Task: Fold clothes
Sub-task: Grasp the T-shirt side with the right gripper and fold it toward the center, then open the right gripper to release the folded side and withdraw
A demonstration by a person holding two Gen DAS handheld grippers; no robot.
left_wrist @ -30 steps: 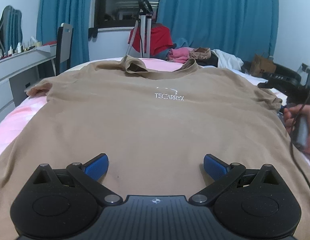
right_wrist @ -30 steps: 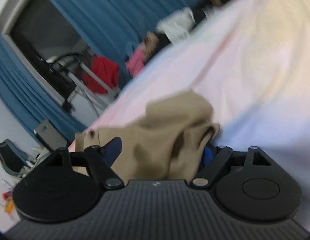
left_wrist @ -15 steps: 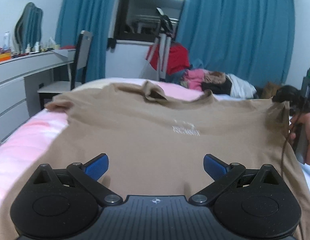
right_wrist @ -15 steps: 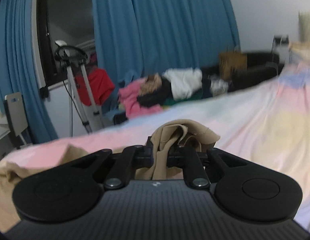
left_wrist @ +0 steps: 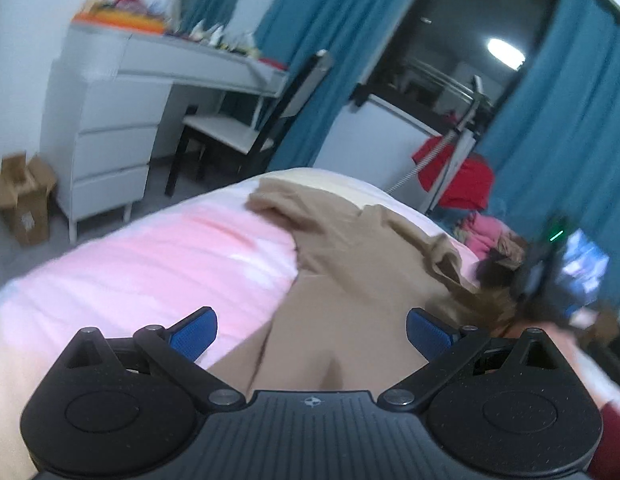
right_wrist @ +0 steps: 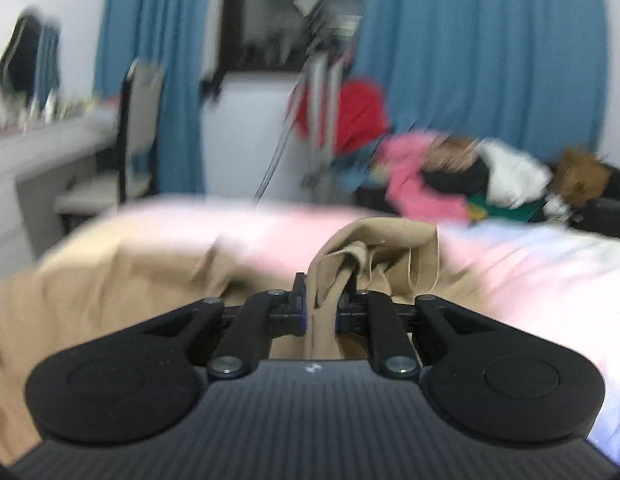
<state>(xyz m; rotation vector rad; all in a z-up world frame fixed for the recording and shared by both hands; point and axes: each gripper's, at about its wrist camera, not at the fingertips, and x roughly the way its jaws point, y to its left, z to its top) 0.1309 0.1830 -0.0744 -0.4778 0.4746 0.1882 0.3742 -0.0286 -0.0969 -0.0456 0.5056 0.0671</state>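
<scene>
Left gripper (left_wrist: 311, 330): jaws spread wide, blue pads (left_wrist: 194, 332) apart, holding nothing; it hangs over the tan shirt (left_wrist: 349, 280), which lies rumpled on the pink bed (left_wrist: 150, 256). Contact between pads and cloth cannot be told

Right gripper (right_wrist: 321, 310): jaws pressed close, pinching a bunched fold of the shirt (right_wrist: 373, 252); cloth rises in a crumpled peak past the jaws, the rest trails left across the bed (right_wrist: 529, 264). Both views motion-blurred
</scene>
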